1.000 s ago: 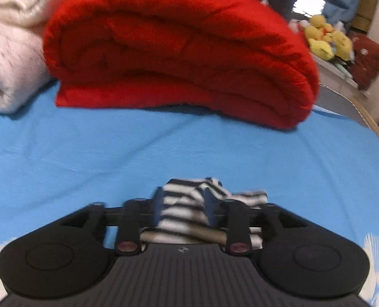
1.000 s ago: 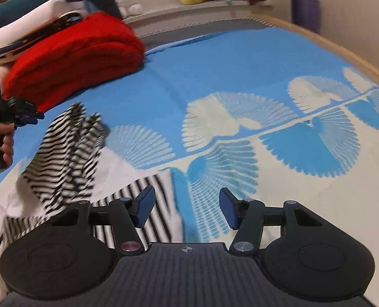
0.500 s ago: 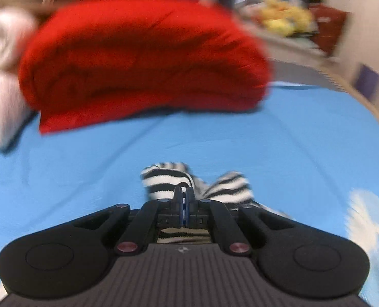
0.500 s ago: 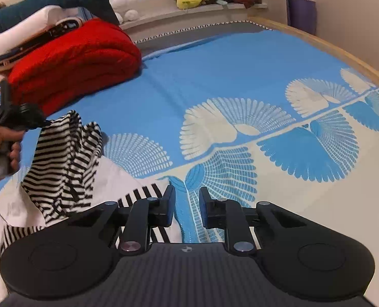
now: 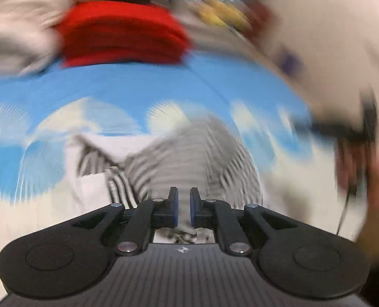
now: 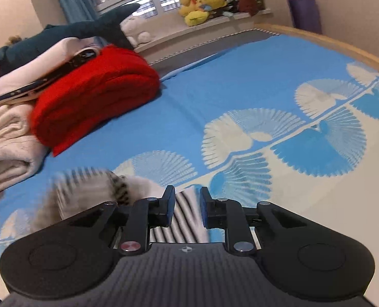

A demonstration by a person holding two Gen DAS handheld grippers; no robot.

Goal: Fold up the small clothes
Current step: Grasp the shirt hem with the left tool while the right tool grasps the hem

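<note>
A small black-and-white striped garment (image 5: 189,158) lies on the blue patterned bed sheet (image 5: 138,84). The left wrist view is badly motion-blurred. My left gripper (image 5: 183,206) sits just above the garment with its blue pads a narrow gap apart; the cloth shows below, not clearly pinched. My right gripper (image 6: 187,206) is over another part of the striped garment (image 6: 184,217), its pads a small gap apart with striped cloth showing between them. A blurred striped flap (image 6: 87,186) lies to its left.
A folded red blanket (image 6: 92,97) and cream blankets (image 6: 7,138) are stacked at the far left of the bed. A dark plush shark (image 6: 69,33) lies on them. Yellow plush toys (image 6: 202,0) sit on the windowsill. The wooden bed edge (image 6: 330,41) runs at right.
My left gripper, shut on the striped cloth, has swung fast over the garment and its pads have parted slightly. My right gripper has narrowed and now has striped cloth between its pads.
</note>
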